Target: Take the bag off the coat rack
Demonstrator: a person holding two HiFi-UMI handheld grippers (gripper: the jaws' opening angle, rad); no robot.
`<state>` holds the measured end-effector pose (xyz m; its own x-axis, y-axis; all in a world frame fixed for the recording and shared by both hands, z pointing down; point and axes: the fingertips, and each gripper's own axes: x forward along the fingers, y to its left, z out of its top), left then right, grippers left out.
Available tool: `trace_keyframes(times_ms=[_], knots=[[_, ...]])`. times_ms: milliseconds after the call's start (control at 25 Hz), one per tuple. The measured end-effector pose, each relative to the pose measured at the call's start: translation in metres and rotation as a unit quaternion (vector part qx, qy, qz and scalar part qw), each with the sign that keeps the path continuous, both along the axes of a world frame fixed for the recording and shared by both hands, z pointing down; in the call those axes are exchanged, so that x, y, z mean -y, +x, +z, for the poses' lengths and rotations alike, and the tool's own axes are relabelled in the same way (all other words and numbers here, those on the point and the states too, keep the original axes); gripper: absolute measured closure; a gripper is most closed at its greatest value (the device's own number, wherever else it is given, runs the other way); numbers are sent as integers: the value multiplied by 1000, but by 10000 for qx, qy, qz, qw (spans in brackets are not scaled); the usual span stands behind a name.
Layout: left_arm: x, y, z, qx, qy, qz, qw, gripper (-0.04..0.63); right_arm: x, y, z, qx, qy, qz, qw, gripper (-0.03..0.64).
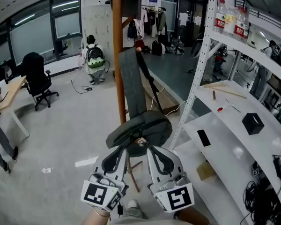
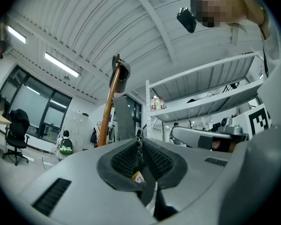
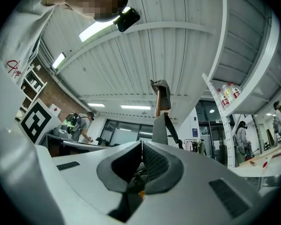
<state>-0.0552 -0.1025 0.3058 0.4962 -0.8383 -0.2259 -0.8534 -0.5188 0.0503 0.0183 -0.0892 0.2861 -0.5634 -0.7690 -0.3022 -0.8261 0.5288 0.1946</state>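
Observation:
A grey bag [image 1: 141, 128] hangs low beside the brown wooden coat rack pole [image 1: 117, 55]. Its wide grey strap [image 1: 132, 81] and a thin black strap [image 1: 148, 76] run up to a peg on the pole. My left gripper [image 1: 129, 144] and right gripper [image 1: 149, 146] sit side by side under the bag, tips at its lower edge. In the left gripper view the left gripper [image 2: 140, 146] is shut on dark bag fabric with a small tag. The right gripper [image 3: 141, 149] is likewise shut on dark fabric. The pole [image 3: 158, 102] and strap [image 3: 160, 125] rise ahead.
White metal shelving [image 1: 210, 46] stands close on the right, carrying bottles [image 1: 229, 18] and a black box [image 1: 253, 123]. A person with a green backpack [image 1: 94, 57] stands at the back. An office chair [image 1: 37, 78] and a desk [image 1: 9, 95] are at the left.

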Motion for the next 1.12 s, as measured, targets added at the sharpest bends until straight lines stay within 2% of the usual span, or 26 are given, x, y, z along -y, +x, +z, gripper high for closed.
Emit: trace_keyframes(times_ms=[120,240,440,520,560,720,920,1120], knots=[[39,-14,-17,7,110,-127,9999,565,37,-7,-14,-40,182,54,9998,597],[69,-22,-33,71,231,-114,9996,513,65,-10,-26,-47,322,149,9994,597],[105,-25,-58,118,336,213,9991,416,102,-6,-39,85,392,397,9984,597],[119,-18,-65,183,275,484,9983,332,113,-3,-41,-8,435,521,9977,597],[125,-13,-67,181,220,659,9974,319,117,-2,-42,-31,448,540,9975,597],[142,4,-81,41,108,1152,9933,304,128,-3,-48,-41,540,428,9976,597],[158,23,-85,-56,-225,1713,9849,298,141,-1,-49,-67,418,306,9986,597],[169,39,-95,-56,-279,2067,9780,298,150,7,-51,-54,419,213,9989,597]])
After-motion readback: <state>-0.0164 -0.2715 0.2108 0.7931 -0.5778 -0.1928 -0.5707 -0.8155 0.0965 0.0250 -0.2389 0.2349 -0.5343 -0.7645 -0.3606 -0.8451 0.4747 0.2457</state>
